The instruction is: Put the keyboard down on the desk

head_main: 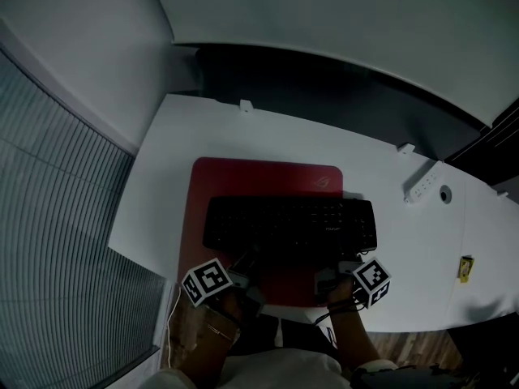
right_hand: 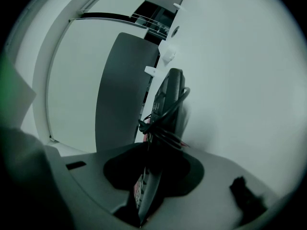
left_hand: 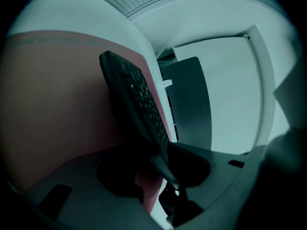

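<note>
A black keyboard [head_main: 289, 225] lies across the red desk mat [head_main: 268, 177] on the white desk [head_main: 158, 185]. My left gripper [head_main: 243, 271] is at the keyboard's near left edge. In the left gripper view the keyboard [left_hand: 136, 99] runs edge-on between the jaws of this gripper [left_hand: 158, 164], which stand open, with red mat [left_hand: 57, 104] showing in the gap beside it. My right gripper [head_main: 336, 275] is shut on the near right edge. In the right gripper view the keyboard [right_hand: 168, 97] sits clamped between the jaws [right_hand: 151, 176], its black cable [right_hand: 163, 124] bunched against it.
A white power strip [head_main: 422, 182] and a round cable port [head_main: 445, 193] sit at the desk's far right. A small yellow object [head_main: 465, 267] lies near the right front edge. Behind the desk is a dark gap [head_main: 324, 87]; a ribbed wall [head_main: 57, 217] runs along the left.
</note>
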Demonstrator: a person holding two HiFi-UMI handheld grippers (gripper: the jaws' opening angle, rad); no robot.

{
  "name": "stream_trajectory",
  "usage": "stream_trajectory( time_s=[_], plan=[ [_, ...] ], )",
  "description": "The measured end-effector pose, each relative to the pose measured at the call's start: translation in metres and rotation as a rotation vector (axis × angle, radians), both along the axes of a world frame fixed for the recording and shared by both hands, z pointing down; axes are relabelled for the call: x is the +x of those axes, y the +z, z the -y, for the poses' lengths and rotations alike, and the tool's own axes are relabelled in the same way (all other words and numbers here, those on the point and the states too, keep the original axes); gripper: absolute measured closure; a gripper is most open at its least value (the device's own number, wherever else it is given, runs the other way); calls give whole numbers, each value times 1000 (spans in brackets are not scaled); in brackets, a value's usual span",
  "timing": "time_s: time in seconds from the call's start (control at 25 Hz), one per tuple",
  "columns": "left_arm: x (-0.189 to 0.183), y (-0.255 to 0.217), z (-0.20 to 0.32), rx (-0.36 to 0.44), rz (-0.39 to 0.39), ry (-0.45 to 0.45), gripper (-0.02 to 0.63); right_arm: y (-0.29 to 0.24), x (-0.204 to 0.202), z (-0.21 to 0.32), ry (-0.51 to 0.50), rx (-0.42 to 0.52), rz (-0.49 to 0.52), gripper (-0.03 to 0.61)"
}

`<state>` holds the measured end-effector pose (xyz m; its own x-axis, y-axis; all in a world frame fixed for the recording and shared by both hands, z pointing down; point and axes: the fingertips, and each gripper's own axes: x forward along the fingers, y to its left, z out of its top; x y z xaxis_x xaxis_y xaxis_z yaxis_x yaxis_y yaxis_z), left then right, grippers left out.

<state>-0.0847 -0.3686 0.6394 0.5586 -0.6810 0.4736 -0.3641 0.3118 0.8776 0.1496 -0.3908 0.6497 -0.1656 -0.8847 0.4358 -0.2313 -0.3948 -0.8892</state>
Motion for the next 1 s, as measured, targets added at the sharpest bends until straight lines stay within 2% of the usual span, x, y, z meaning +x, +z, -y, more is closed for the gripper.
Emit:
stream_trajectory(
  time_s=[0.08,0.2,0.56,0.76,1.0],
  plan=[
    [3,2,-3,-2,-24,-28,474,-1,-1,0,-6,2,1,476],
    [4,1,-3,5,-58,-74,485,0,-1,-1,-15,2,7,476],
    [6,-2,-6,14,-60,-99,500,-2,0,2,-76,-2,-34,476],
    [6,-2,-7,7,-65,-111,503,-2,0,-3,-128,-20,-65,436],
    [4,-7,-1,20,-57,-119,506,-7,5,-14,-113,-12,-43,410]
  ],
)
